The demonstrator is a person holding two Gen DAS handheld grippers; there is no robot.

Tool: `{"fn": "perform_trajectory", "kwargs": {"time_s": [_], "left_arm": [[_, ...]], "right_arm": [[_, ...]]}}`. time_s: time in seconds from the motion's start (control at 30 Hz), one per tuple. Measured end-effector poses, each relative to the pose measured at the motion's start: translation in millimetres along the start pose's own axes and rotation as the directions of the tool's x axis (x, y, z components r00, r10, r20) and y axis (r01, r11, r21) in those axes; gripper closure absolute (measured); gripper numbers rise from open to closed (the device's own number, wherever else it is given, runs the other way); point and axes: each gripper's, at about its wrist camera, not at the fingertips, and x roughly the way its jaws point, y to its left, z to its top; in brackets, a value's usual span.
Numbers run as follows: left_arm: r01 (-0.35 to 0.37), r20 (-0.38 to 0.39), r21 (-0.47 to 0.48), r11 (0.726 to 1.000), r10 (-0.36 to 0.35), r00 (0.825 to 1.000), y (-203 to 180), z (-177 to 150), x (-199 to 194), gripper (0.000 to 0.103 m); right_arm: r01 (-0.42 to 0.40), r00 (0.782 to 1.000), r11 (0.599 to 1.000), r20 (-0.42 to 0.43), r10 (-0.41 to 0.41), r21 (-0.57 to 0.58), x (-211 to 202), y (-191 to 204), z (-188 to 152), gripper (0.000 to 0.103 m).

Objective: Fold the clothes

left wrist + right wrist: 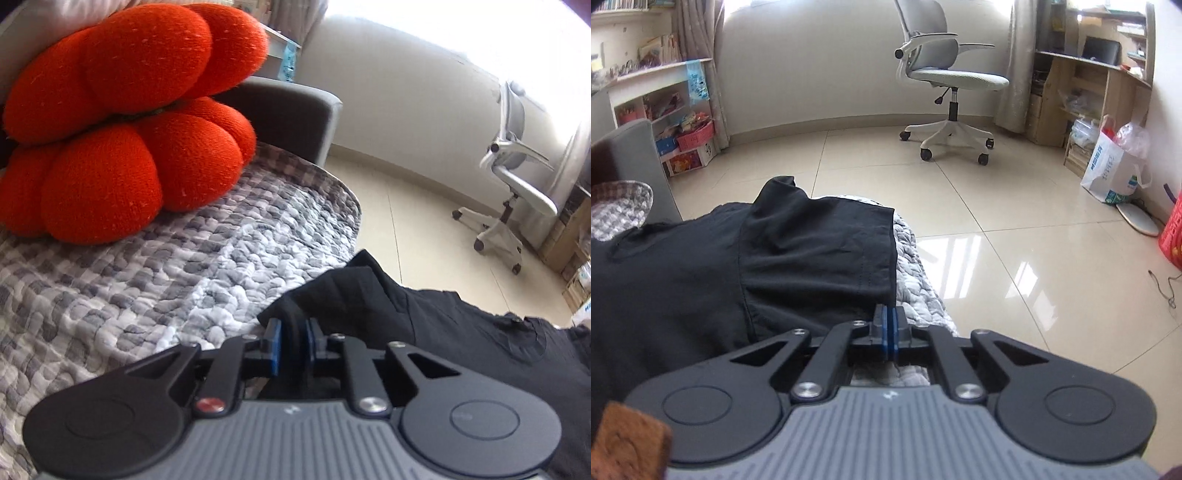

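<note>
The left gripper [294,330] pinches a fold of the black garment [461,350] between its blue pads, on the grey checked quilt [147,288] beside an orange cushion [122,122]. The right gripper [888,325] has its pads pressed together at the garment's [757,266] hem by the quilt's edge; whether cloth sits between them is unclear. A pink basket [696,138] holds colourful packets on the left shelf

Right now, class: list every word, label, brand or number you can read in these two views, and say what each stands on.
None can be read.
White bag: blue print, too blurred to read.
Shelf boxes: pictures and print, too small.
Right tongs' body: a small white mark, no letters.
</note>
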Motion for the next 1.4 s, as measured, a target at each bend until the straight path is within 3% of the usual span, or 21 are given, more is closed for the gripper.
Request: {"fn": "perform_trajectory", "kwargs": {"time_s": [0.13, 0.23, 0.27, 0.33, 0.43, 0.5, 0.7, 0.93, 1.07, 1.17, 1.27, 1.4], "left_arm": [[-0.005, 0.007, -0.035, 0.999, 0.006, 1.000, 8, -4, -8, 0.086], [-0.002, 0.004, -0.019, 1.000, 0.002, 1.000, 6, -9, -17, 0.073], [-0.001, 0.004, -0.014, 1.000, 0.001, 1.000, 6, -11, -20, 0.064], [0.001, 0.002, -0.003, 1.000, -0.001, 1.000, 5, -15, -26, 0.065], [0.004, -0.001, 0.013, 1.000, -0.004, 1.000, 3, -21, -35, 0.065], [0.006, -0.003, 0.024, 1.000, -0.006, 1.000, 2, -25, -40, 0.064], [0.011, -0.027, 0.082, 0.997, -0.009, 1.000, 14, -60, -92, 0.063], [0.117, -0.020, 0.167, 0.979, -0.116, 0.993, 13, -119, -176, 0.063], [0.166, -0.046, 0.216, 0.962, -0.160, 0.986, 6, -156, -201, 0.063], [0.159, -0.060, 0.227, 0.961, -0.149, 0.987, 11, -174, -205, 0.063], [0.177, -0.062, 0.188, 0.966, -0.168, 0.984, 21, -182, -210, 0.063], [0.184, -0.062, 0.151, 0.971, -0.176, 0.982, 28, -190, -222, 0.063]], "right_arm": [[-0.054, 0.998, 0.998, 0.025, 0.055, -0.044, -14, 11, -2, 0.090], [-0.089, 0.995, 0.995, 0.030, 0.090, -0.053, -26, 23, -8, 0.090], [-0.114, 0.993, 0.992, 0.025, 0.116, -0.063, -30, 30, -11, 0.090], [-0.164, 0.986, 0.983, 0.016, 0.166, -0.082, -38, 43, -18, 0.089], [-0.197, 0.980, 0.964, 0.004, 0.201, -0.181, -50, 67, -27, 0.075], [-0.220, 0.974, 0.952, 0.005, 0.226, -0.212, -60, 73, -30, 0.053], [-0.348, 0.938, 0.918, -0.062, 0.342, -0.189, -86, 81, -33, 0.053], [-0.445, 0.894, 0.850, -0.189, 0.406, -0.281, -115, 106, -67, 0.053], [-0.404, 0.912, 0.866, -0.206, 0.356, -0.294, -127, 95, -96, 0.052], [-0.347, 0.935, 0.894, -0.185, 0.304, -0.283, -145, 68, -108, 0.052], [-0.285, 0.953, 0.928, -0.171, 0.249, -0.240, -161, 33, -120, 0.053], [-0.245, 0.961, 0.954, -0.176, 0.215, -0.171, -178, 4, -130, 0.053]]}}
